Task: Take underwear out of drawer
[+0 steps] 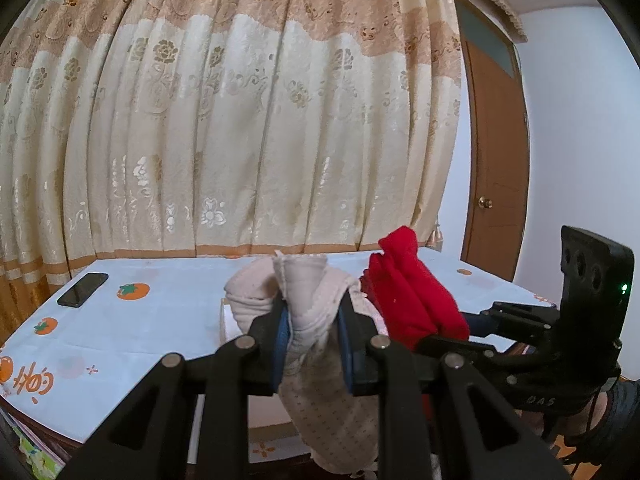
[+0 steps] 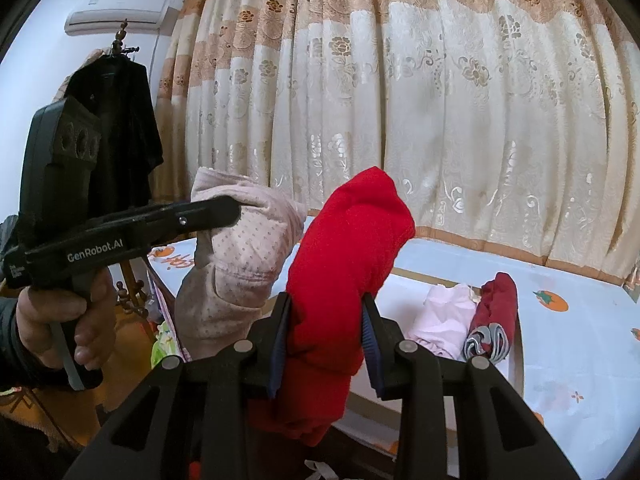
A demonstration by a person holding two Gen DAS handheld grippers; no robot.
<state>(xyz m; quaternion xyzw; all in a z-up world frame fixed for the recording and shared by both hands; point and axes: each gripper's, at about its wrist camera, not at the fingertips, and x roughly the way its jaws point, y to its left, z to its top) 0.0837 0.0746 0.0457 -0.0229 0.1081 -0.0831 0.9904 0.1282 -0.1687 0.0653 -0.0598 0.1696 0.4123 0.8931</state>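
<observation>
My left gripper (image 1: 312,312) is shut on a folded pale pink dotted underwear (image 1: 304,304), held in the air in front of the table; the cloth hangs down below the jaws. My right gripper (image 2: 326,312) is shut on a rolled red underwear (image 2: 348,248), also lifted. In the left wrist view the red underwear (image 1: 412,296) and the right gripper (image 1: 452,334) are just to the right. In the right wrist view the pink underwear (image 2: 240,264) and the left gripper (image 2: 208,210) are to the left, with a hand (image 2: 60,320) on the handle. A white box (image 2: 514,360) on the table holds a light pink garment (image 2: 444,320) and a dark red one (image 2: 496,312).
A table (image 1: 120,340) with a white cloth printed with orange fruit stands before a long cream curtain (image 1: 240,120). A black phone (image 1: 83,289) lies at its far left. A wooden door (image 1: 496,168) is at the right; a coat stand with a dark coat (image 2: 120,128) is at the left.
</observation>
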